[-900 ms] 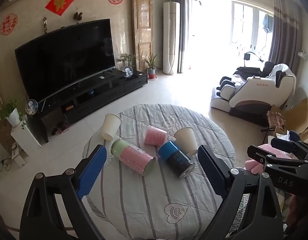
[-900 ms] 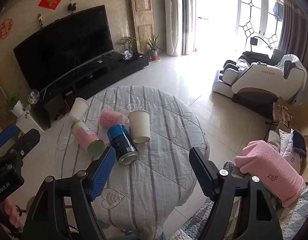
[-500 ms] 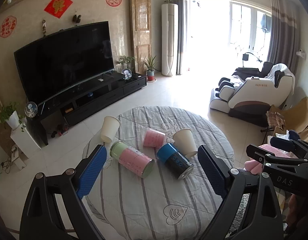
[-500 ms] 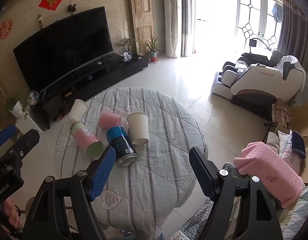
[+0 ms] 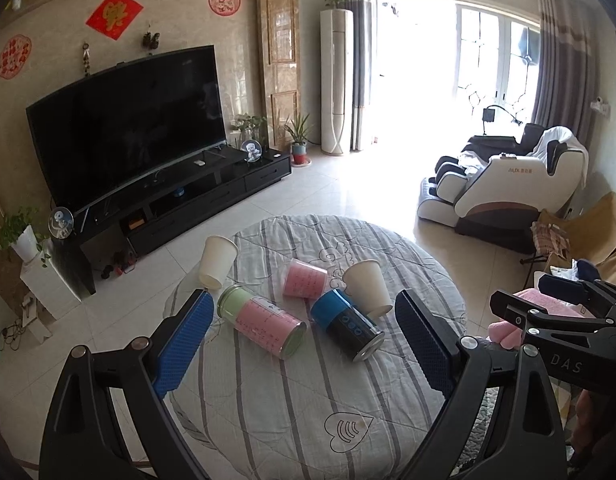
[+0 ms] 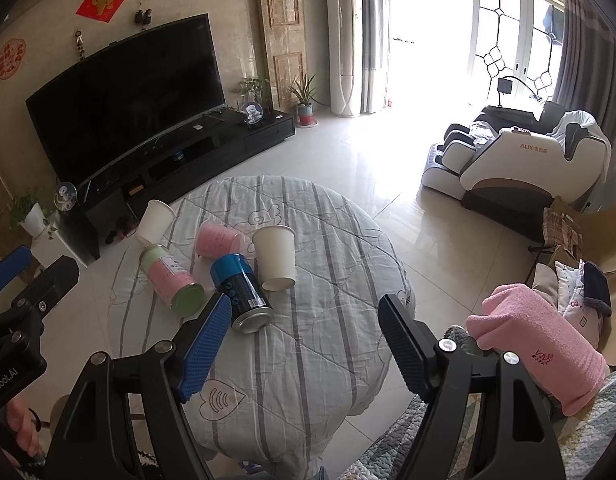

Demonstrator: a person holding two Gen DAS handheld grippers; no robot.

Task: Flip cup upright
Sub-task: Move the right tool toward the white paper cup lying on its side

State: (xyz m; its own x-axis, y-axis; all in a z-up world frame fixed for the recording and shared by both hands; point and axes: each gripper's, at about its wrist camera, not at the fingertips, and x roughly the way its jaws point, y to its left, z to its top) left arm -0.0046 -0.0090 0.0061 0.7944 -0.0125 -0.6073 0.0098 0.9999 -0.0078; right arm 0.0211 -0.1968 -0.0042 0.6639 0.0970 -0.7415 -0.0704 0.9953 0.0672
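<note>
Round table in striped cloth bears five cups, apparently all lying.

Near half of striped tablecloth, lower centre of left wrist frame, is lying bare btwn the left gripper fingers & the cups. Five items are crowding mid-table: pink-green can, blue-black can, pink cup, white paper cup w/ narrow gaps btwn them. Second white paper cup is sitting apart at upper-left table edge. In right wrist frame, right side of cloth past the white cup is lying free; pink towel is blocking lower right.
</note>
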